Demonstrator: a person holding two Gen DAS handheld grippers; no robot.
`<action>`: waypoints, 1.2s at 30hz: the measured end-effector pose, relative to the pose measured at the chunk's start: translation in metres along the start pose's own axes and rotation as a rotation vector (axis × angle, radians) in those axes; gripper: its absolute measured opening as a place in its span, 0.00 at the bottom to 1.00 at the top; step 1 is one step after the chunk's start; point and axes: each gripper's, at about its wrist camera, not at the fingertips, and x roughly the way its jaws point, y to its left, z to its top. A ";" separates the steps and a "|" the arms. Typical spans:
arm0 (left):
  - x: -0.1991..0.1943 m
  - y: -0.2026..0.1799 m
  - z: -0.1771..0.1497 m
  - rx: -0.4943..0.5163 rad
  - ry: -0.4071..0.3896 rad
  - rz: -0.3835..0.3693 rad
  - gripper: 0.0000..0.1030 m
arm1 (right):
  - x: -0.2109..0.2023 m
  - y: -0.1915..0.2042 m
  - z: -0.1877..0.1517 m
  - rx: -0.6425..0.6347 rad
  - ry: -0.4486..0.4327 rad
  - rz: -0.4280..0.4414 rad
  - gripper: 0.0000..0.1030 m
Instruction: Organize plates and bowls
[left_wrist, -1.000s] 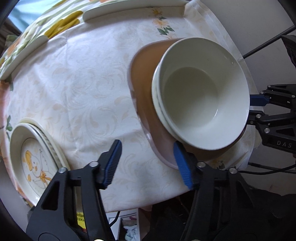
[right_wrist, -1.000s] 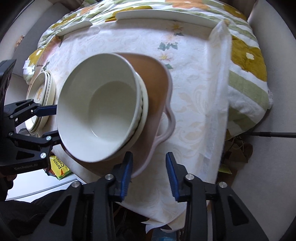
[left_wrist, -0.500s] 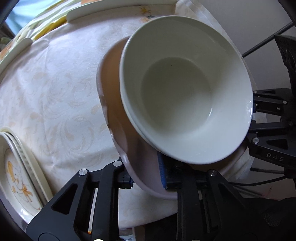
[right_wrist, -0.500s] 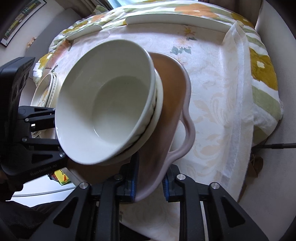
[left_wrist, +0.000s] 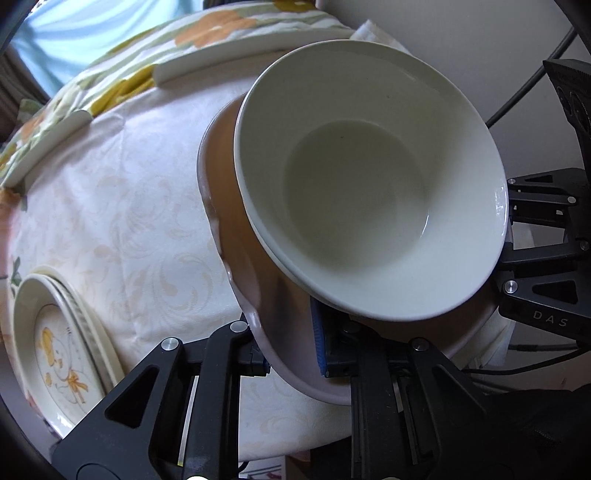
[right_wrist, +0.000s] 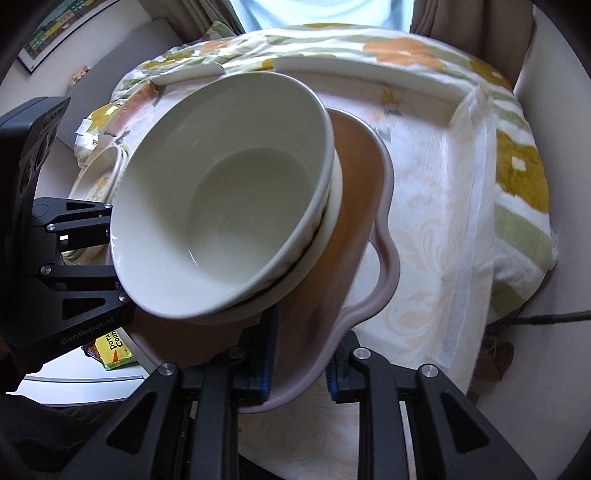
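The big brown plate with a wavy pale-pink rim (left_wrist: 236, 229) was held by both grippers at once, just above the cream tablecloth with swirls (left_wrist: 110, 221), near its front edge. The left gripper (left_wrist: 291, 350) had its jaws pinched tight on the plate's near rim. The right gripper (right_wrist: 301, 369) was clamped on the rim too, on the other side.

Two white, deep, shiny bowls sat on the plate, one inside the other. The top bowl (left_wrist: 369, 184) was empty. Only the rim of the lower bowl (right_wrist: 334, 206) peeked out, so what was in it could not be seen. The plate looked tipped, and the bowls leaned with it.

This load was probably heavy and hard, and it could break if dropped. The shiny bowls looked slippery, so they might slide on the plate if it tipped more. Holding the rim on two sides seemed the best way, keeping the plate flat and moving slowly.

A stack of cream plates with a yellow cartoon picture (left_wrist: 55, 350) lay well apart, near the left edge of the cloth. The top plate had nothing on it
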 end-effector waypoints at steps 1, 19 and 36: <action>-0.009 0.000 -0.003 -0.009 -0.008 0.004 0.14 | -0.004 0.002 0.002 -0.008 -0.007 -0.003 0.20; -0.122 0.100 -0.060 -0.146 -0.091 0.064 0.14 | -0.042 0.130 0.065 -0.163 -0.072 0.008 0.20; -0.090 0.240 -0.126 -0.047 0.030 0.020 0.14 | 0.050 0.262 0.085 -0.031 -0.012 0.009 0.20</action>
